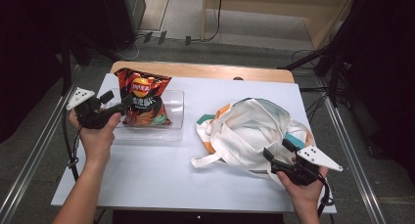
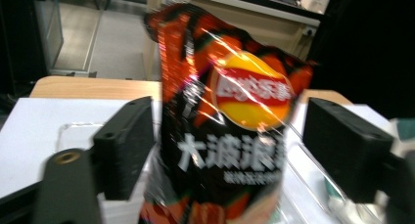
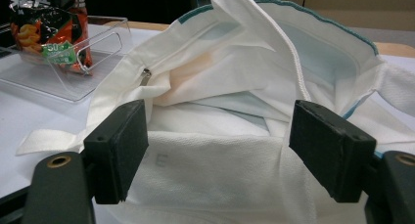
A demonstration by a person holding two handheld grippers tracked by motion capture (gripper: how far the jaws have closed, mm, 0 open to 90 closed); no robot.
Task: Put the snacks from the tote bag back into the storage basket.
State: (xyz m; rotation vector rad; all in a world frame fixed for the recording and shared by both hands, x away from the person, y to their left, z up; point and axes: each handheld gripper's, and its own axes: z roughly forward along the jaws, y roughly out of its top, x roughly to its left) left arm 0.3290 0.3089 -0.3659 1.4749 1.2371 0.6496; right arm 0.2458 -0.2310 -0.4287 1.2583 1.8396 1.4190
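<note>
1. Black jaws on the left gripper (image 2: 222, 150) are spread apart, with the chip bag (image 2: 230, 131) standing between them. There's a clear gap on each side in the left gripper view, so the pads aren't squeezing it.
2. That bag is red, orange and black with a yellow logo patch, and the shot of it is a bit blurry. From the high view the left gripper (image 1: 108, 102) sits right at the bag's left edge, held in the person's left hand (image 1: 96, 131).
3. The chip bag (image 1: 143, 98) is standing upright in a clear plastic tray (image 1: 175, 117) at the back left of the table. You can see the same tray (image 3: 93, 62) in the right gripper view, with the bag's bottom end tucked inside.
4. Right gripper (image 3: 218, 150) jaws are wide open too, sitting just over the white cloth of the tote bag (image 3: 235, 136). Fabric lies between them but I can't say the pads are pressing on anything.
5. In the high view the right gripper (image 1: 278, 150) is at the near right edge of the tote bag (image 1: 249, 131), held by the right hand (image 1: 306, 190).
6. The tote is crumpled with its mouth gaping, teal and orange trim showing, one strap trailing toward the table's middle.
7. Everything sits on a white table (image 1: 156, 175), with the tray and tote well apart.
</note>
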